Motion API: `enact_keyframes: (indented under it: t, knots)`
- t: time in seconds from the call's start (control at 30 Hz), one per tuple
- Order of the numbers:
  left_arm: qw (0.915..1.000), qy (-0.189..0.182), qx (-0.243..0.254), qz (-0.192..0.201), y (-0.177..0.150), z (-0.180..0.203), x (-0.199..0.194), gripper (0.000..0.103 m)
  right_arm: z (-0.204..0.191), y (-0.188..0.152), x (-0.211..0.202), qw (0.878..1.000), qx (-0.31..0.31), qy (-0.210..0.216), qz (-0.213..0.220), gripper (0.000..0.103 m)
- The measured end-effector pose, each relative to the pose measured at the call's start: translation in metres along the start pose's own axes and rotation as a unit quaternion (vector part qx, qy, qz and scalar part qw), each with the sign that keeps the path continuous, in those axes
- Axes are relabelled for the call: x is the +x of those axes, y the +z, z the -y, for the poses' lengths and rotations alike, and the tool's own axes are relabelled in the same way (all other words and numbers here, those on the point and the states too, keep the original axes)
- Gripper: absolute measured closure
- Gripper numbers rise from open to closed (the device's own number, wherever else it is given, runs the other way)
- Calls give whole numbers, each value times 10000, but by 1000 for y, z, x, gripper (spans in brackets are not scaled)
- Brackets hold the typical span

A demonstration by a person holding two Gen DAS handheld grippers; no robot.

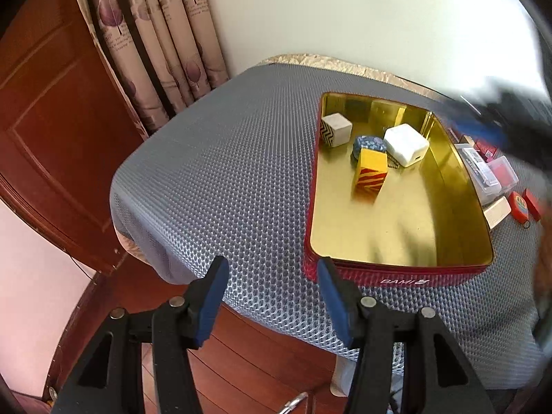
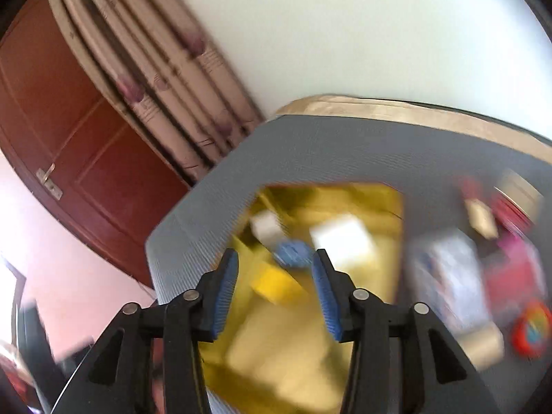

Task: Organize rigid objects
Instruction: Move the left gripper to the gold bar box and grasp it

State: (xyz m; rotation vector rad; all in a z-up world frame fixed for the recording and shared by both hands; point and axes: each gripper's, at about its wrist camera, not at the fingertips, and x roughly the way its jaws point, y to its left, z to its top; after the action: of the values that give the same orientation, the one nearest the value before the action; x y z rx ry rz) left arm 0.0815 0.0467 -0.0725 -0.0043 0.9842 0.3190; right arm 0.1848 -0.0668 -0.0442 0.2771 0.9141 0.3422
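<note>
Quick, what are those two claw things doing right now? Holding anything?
Left gripper: open, holding nothing, near the red tin's front corner.
Right gripper: open, holding nothing, above the tin; view blurred.

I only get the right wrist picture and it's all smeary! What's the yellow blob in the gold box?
Observer: In the left wrist view it is sharp: a yellow block with red stripes, standing upright in the red tin.
Operator: And the white blobs?
Observer: Two things. A white charger-like cube sits near the tin's far right wall, and a white block with a black zigzag side sits in the far left corner.
Operator: Is the blue thing touching the yellow one?
Observer: The blue patterned piece lies right behind the yellow block, seemingly against it.
Operator: Is the other grabber holding anything?
Observer: No, the left gripper is open and empty, at the tin's near corner.
</note>
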Motion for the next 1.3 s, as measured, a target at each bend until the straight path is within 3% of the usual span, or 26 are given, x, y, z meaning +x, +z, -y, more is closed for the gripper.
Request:
enact_keyframes:
  t: [0.13, 0.23, 0.33, 0.43, 0.53, 0.57, 0.73, 0.83, 0.93, 1.07, 1.3]
  knots:
    - [9994, 116, 193, 263, 0, 10, -15, 48, 70, -59, -78, 9939, 385, -1010, 202, 56]
    - [9983, 114, 391, 426, -2, 23, -26, 48, 122, -95, -123, 9769, 511, -2066, 168, 52]
    - [9960, -120, 674, 569, -4, 41, -40, 48, 168, -121, -150, 9566, 736, -2820, 1, 49]
    - [9899, -548, 1096, 717, -5, 66, -56, 48, 203, -144, -173, 9428, 964, -3191, 32, 49]
    - [9754, -1202, 1728, 658, -3, 105, -67, 48, 213, -157, -184, 9428, 947, -3189, 220, 48]
    - [9671, -1566, 1919, 577, 0, 120, -68, 48, 212, -159, -186, 9434, 898, -3182, 246, 44]
    - [9387, -2543, 2328, -7, 20, 171, -58, 48, 208, -164, -189, 9489, 792, -3032, 368, 35]
    - [9286, -2580, 2658, -202, 28, 204, -46, 48, 216, -174, -201, 9545, 1017, -2746, 563, 35]
    - [9289, -2275, 2912, -255, 36, 227, -28, 48, 218, -178, -209, 9571, 1159, -2554, 726, 35]
    - [9181, -2558, 2931, -759, 46, 242, -1, 48, 216, -180, -213, 9606, 1180, -2401, 756, 34]
    - [9201, -2317, 2992, -1010, 53, 259, 26, 48, 216, -178, -205, 9644, 1223, -2206, 801, 34]
